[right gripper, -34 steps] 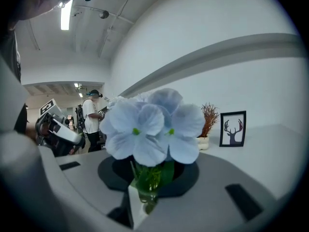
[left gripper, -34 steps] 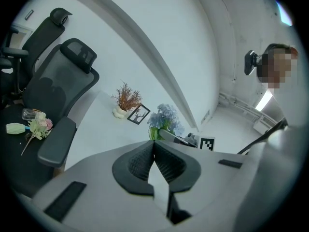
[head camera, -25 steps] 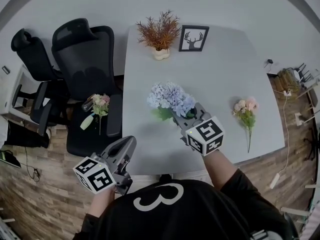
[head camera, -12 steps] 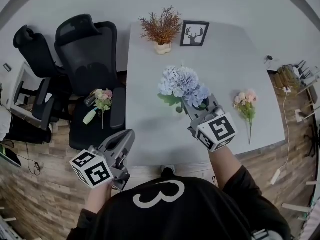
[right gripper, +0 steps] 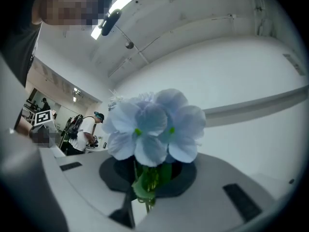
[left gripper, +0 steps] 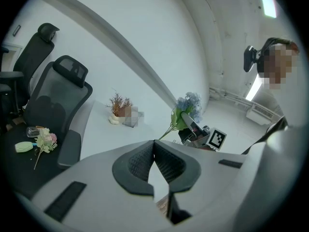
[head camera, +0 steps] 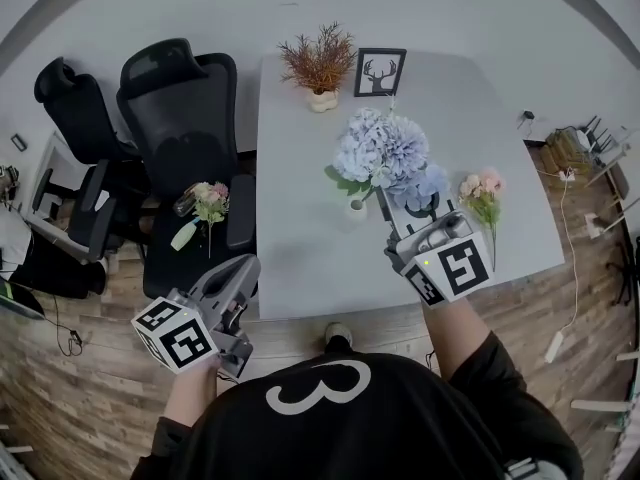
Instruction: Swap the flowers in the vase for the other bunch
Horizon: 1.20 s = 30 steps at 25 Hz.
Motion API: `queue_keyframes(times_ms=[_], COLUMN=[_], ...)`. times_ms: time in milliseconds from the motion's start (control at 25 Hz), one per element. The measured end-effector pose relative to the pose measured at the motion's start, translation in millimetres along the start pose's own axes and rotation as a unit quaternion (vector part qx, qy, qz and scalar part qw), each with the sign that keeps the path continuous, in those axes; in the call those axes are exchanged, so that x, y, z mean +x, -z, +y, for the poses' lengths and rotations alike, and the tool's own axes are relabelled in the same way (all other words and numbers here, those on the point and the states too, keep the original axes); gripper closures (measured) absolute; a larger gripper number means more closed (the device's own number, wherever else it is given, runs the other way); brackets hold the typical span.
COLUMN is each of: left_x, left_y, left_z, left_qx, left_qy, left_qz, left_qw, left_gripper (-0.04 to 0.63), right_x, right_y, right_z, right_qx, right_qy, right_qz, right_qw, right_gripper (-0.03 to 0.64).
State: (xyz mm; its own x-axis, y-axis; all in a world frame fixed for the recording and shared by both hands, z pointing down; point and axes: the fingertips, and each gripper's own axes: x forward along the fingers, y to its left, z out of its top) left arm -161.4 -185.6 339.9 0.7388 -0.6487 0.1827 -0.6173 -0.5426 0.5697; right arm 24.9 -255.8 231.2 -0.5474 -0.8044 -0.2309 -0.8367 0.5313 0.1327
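One bunch, the blue hydrangeas (head camera: 383,151), has just lifted clear of the small white vase (head camera: 357,206), stems pinched in my nearly closed right gripper (head camera: 408,211), freeing the vase for the pink bunch (head camera: 480,190).

Black shirt (head camera: 430,433) with white numeral 3 (head camera: 318,390)

Grey table (head camera: 300,168) with pink bunch (head camera: 481,190) (lying flat), small vase (head camera: 357,207), deer picture (head camera: 380,72)
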Motion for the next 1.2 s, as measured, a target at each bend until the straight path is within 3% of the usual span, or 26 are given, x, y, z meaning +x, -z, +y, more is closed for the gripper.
queue_keyframes(times_ms=[240, 480, 1200], left_x=[-21, -46, -88], left_y=[0, 11, 78], left_z=[-30, -63, -138], left_qx=[0.023, 0.053, 0.09], left_qy=[0.024, 0.044, 0.09], left_qz=[-0.014, -0.02, 0.01], left_qw=[0.9993, 0.9974, 0.9918], left_gripper=[0.584, 0.584, 0.584], right_x=[-33, -70, -198], right_y=[-31, -44, 4], right_z=[31, 68, 143], right_qx=[-0.004, 0.043, 0.114], right_qy=[-0.006, -0.021, -0.001], right_qz=[-0.009, 0.023, 0.118], right_qw=[1.0, 0.999, 0.986], right_gripper=[0.552, 0.552, 0.551])
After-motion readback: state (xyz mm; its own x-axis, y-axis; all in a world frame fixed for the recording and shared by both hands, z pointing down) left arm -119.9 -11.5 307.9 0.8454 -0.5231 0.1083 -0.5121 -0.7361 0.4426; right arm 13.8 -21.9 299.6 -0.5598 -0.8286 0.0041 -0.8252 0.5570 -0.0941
